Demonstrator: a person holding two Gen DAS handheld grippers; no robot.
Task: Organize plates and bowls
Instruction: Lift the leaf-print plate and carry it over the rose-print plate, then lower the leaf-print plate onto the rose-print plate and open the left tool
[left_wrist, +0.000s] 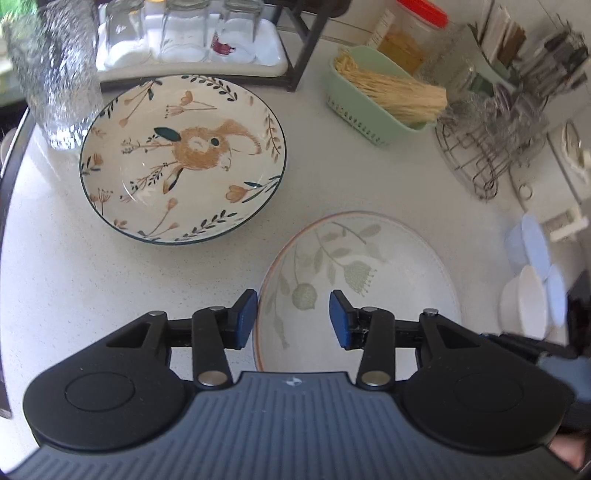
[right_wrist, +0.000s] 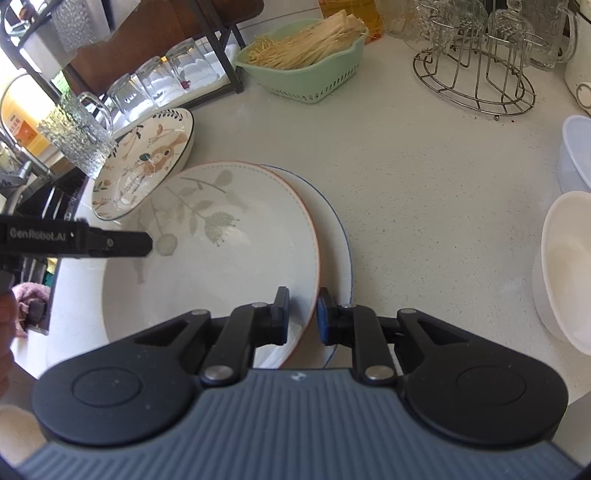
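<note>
Right claw (right_wrist: 302, 315) on leaf plate (right_wrist: 229, 236) rim

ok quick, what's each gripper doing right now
left gripper: open, holding nothing
right gripper: shut on the rim of the leaf plate

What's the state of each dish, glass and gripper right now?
Leaf plate: gripped at its rim, lying over the blue-rimmed plate.
Blue-rimmed plate: flat on the counter, underneath.
Rabbit plate: flat on the counter, free.
Glasses: upside down on the rack tray.
White bowl: upright, empty.
Right gripper: shut on the leaf plate's rim.
Left gripper: open, holding nothing.
</note>
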